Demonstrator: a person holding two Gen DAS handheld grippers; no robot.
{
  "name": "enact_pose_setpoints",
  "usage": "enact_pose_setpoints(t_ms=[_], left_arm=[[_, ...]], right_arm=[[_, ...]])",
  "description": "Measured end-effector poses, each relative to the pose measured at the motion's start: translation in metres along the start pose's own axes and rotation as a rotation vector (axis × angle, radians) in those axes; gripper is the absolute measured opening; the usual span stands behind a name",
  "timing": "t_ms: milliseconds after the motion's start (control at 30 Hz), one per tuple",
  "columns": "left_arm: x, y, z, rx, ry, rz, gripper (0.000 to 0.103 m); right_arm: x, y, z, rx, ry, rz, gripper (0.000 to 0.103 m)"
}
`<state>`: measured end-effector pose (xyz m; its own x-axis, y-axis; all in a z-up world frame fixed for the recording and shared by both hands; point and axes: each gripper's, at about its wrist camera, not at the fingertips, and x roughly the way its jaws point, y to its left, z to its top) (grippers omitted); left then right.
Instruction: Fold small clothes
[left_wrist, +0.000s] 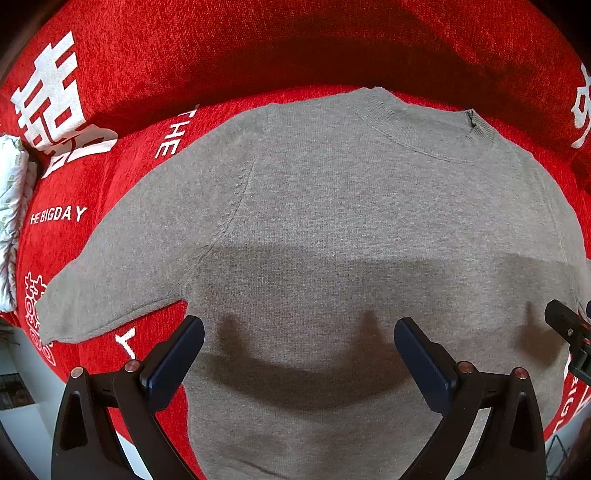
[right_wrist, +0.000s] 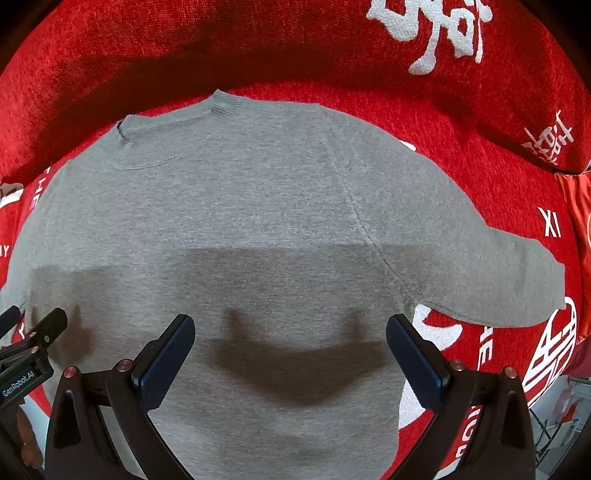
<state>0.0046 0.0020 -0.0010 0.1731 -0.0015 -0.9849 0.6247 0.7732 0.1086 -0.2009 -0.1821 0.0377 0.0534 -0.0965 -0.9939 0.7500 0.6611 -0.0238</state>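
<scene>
A small grey knit sweater (left_wrist: 332, 221) lies flat on a red cloth, collar at the far side, both short sleeves spread out. It also shows in the right wrist view (right_wrist: 240, 221). My left gripper (left_wrist: 299, 328) is open and empty, hovering above the sweater's lower left body near the left sleeve (left_wrist: 110, 288). My right gripper (right_wrist: 290, 326) is open and empty, above the lower right body near the right sleeve (right_wrist: 480, 266). Each gripper shows at the edge of the other's view: the right one (left_wrist: 569, 332) and the left one (right_wrist: 29, 343).
The red cloth (left_wrist: 110, 92) with white lettering covers the surface and rises into a raised fold (right_wrist: 258, 44) behind the collar. A white patterned item (left_wrist: 11, 206) lies at the far left edge. Pale floor and clutter (right_wrist: 557, 413) show beyond the right edge.
</scene>
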Motion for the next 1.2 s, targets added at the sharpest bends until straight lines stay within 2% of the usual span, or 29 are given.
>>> enact_pose_setpoints(t_ms=[433, 567, 933, 1200], left_arm=[[0.001, 0.006, -0.002, -0.004, -0.017, 0.016, 0.103], [0.001, 0.006, -0.002, -0.003, 0.001, 0.003, 0.103], [0.0, 0.011, -0.007, -0.004, -0.039, 0.022, 0.103], [0.002, 0.013, -0.007, -0.006, -0.007, -0.005, 0.103]], right_arm=[[0.002, 0.003, -0.002, -0.005, 0.005, -0.002, 0.103], [0.002, 0.003, -0.002, 0.0, 0.007, 0.0, 0.103], [0.002, 0.001, -0.005, -0.006, 0.007, -0.003, 0.103], [0.002, 0.002, -0.007, -0.009, 0.007, -0.004, 0.103]])
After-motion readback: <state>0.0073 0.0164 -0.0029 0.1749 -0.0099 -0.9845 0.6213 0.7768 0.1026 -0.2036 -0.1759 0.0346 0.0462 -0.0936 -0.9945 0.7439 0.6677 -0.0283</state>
